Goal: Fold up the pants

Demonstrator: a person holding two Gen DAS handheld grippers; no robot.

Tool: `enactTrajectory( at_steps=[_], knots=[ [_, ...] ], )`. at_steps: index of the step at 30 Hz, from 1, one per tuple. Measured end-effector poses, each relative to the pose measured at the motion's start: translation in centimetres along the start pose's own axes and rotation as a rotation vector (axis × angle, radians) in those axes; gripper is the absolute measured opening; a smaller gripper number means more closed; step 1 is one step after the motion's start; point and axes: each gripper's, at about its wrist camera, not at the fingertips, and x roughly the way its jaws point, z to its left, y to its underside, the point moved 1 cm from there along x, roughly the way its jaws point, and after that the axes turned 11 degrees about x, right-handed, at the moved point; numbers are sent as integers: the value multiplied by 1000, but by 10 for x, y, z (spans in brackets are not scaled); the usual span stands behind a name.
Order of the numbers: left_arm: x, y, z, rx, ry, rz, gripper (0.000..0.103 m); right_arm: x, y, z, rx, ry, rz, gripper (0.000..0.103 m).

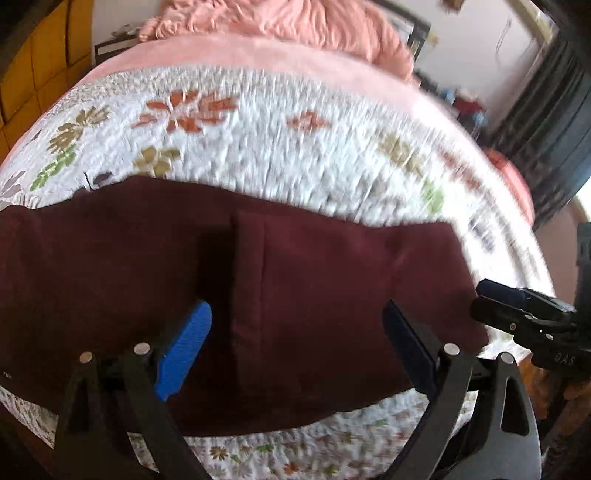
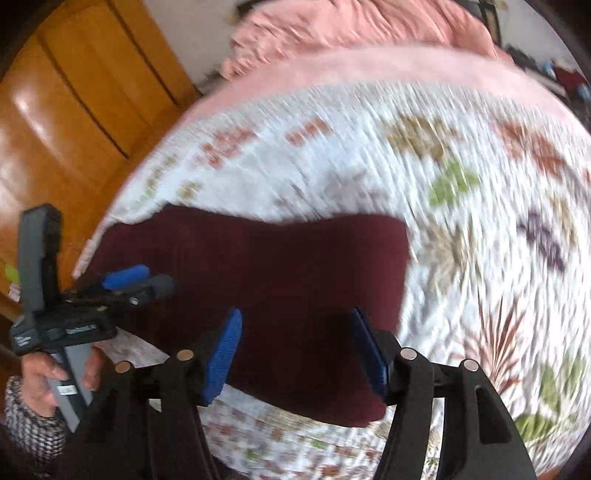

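The dark maroon pants lie flat in a folded slab on the floral quilt, also in the right wrist view. My left gripper is open and empty, its blue pads spread wide just above the near edge of the pants. My right gripper is open and empty too, over the pants' near right part. The right gripper shows in the left wrist view at the pants' right edge. The left gripper shows in the right wrist view at their left edge.
The white floral quilt covers the bed, with a pink blanket bunched at the far end. A wooden wardrobe stands left of the bed. Dark curtains hang at the right.
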Motion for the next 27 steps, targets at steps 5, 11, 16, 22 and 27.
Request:
enactTrajectory(
  at_steps=[5, 11, 16, 22, 27],
  knots=[
    [30, 20, 12, -9, 9, 65, 93, 26, 13, -15, -21, 39, 20, 65],
    [-24, 22, 44, -107, 69, -41, 93, -7, 4, 9, -16, -55, -60, 65],
    [-79, 48, 131, -289, 11, -110, 93, 1, 4, 64, -82, -181, 4, 65],
    [-132, 107, 254, -556, -92, -152, 91, 34, 12, 110, -112, -219, 95, 66],
    [-150, 144, 301, -750, 122, -250, 73, 54, 17, 117, -99, -163, 139, 70]
  ],
)
